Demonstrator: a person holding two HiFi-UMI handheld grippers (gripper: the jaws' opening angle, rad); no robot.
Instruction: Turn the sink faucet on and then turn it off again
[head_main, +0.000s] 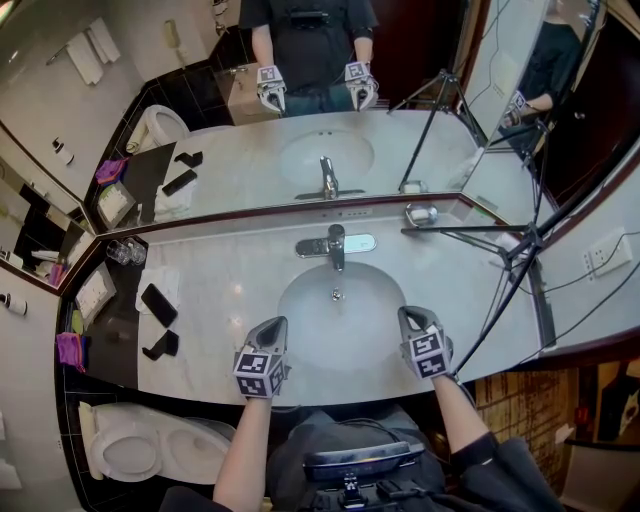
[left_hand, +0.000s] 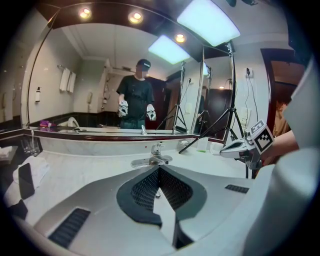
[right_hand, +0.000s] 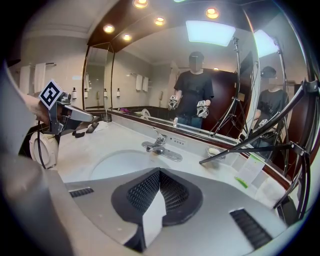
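Marble counter (head_main: 230, 290): the faucet (head_main: 335, 245) stands at the sink's (head_main: 300, 320) back rim, well apart from both grippers. Left gripper (head_main: 273, 326) and right gripper (head_main: 411, 316) hang over the front rim, jaws together, empty. Print on the card (right_hand: 250, 170) is too small to read. A tripod (head_main: 505, 262) leg crosses the counter right of the faucet. A phone (head_main: 158, 304) lies to the left.

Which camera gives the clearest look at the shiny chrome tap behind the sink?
The head view: the shiny chrome tap sits centred, whole, seen from above. The right gripper view shows the tap from the side; the left gripper view shows the tap small, from low down.
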